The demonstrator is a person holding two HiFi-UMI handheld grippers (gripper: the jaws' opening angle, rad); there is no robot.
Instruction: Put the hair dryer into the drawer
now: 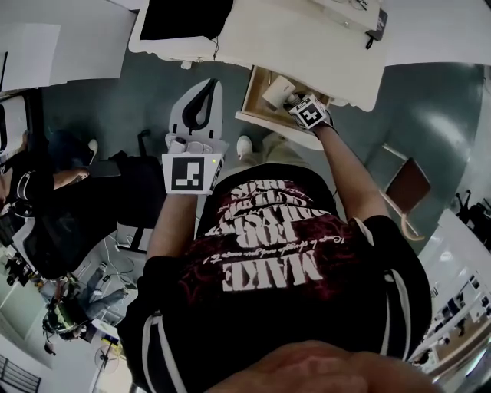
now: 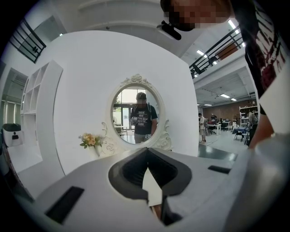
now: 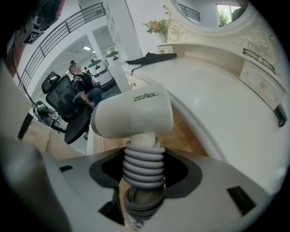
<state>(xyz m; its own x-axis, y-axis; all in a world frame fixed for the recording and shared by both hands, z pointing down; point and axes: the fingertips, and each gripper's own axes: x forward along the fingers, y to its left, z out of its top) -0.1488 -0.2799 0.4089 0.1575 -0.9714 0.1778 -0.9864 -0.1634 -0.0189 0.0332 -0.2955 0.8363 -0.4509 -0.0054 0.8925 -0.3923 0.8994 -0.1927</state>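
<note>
The white hair dryer (image 3: 131, 118) has its grey cord coiled around the handle, and my right gripper (image 3: 144, 170) is shut on that wrapped handle. In the head view the hair dryer (image 1: 278, 92) hangs over the open wooden drawer (image 1: 254, 98) of the white dressing table, with the right gripper (image 1: 290, 100) angled steeply down. The drawer's wooden floor (image 3: 188, 133) shows just beyond the dryer. My left gripper (image 1: 209, 88) is held level in front of my body, left of the drawer, jaws together and nothing in them. Its tips (image 2: 147, 159) point at the table's oval mirror (image 2: 136, 115).
The cream dressing table (image 1: 307, 38) carries a black cloth (image 1: 184, 19) at its left end and a small flower vase (image 2: 90, 140) by the mirror. A black office chair (image 1: 61, 207) stands to my left. A seated person (image 3: 86, 86) is farther back.
</note>
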